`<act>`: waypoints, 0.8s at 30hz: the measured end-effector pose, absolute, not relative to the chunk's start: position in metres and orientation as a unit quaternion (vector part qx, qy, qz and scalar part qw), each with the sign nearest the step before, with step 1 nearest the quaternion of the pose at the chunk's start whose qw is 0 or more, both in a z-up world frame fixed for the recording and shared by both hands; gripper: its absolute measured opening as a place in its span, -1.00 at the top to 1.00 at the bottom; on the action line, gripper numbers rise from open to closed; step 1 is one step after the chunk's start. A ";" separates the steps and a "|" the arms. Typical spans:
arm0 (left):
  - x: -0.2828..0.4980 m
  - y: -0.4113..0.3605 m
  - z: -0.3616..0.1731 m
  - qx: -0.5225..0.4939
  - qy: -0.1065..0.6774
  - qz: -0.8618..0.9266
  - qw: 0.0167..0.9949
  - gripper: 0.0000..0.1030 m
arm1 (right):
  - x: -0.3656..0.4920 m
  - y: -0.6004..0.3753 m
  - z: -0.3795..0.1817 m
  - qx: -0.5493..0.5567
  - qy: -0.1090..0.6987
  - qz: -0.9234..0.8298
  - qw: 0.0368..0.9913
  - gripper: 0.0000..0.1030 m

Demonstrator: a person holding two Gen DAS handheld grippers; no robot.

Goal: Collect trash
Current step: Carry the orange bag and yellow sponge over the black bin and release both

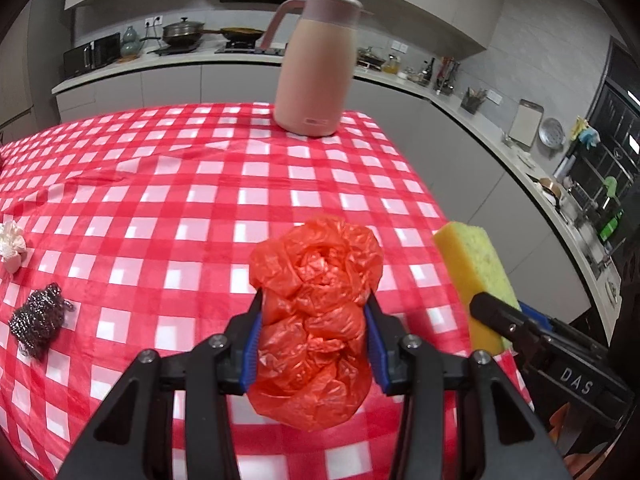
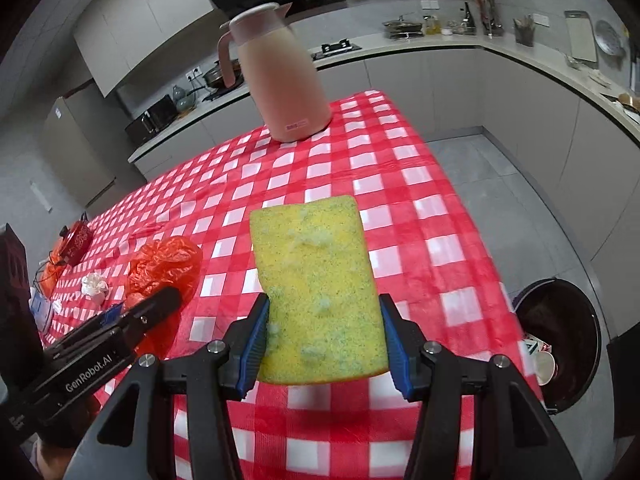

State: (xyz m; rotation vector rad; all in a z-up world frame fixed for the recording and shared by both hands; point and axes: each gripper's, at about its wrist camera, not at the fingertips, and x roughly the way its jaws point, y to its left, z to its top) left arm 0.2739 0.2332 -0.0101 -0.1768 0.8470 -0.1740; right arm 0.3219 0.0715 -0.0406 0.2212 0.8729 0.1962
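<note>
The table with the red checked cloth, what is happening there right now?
A person is clearing trash with two hand-held grippers. The left gripper is shut on a crumpled red plastic bag, the right gripper on a worn yellow sponge, both held above the checked tablecloth. A dark round bin stands on the floor beside the table. A steel wool scourer and crumpled white tissue remain.

red bag clamped over a checked table

left gripper (image 1: pixel 314 332) pinches a crumpled red plastic bag (image 1: pixel 316 312); pink jug (image 1: pixel 316 68) at twelve o'clock, yellow sponge (image 1: pixel 472 276) at three, steel scourer (image 1: pixel 38 318) at nine.
</note>
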 end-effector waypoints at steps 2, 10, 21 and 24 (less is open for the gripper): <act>0.270 0.225 -0.005 -0.083 0.403 -0.086 0.907 0.10 | 0.316 0.063 -0.038 0.108 0.416 0.095 0.898 -0.06; 0.258 0.160 0.001 -0.085 0.393 -0.090 0.911 0.10 | 0.298 0.003 -0.034 0.109 0.409 0.096 0.901 -0.06; 0.253 0.032 -0.005 -0.087 0.409 -0.127 0.899 0.10 | 0.281 -0.144 -0.039 0.117 0.417 0.061 0.899 -0.06; 0.255 -0.001 -0.011 -0.079 0.418 -0.146 0.893 0.10 | 0.277 -0.182 -0.050 0.123 0.423 0.042 0.897 -0.06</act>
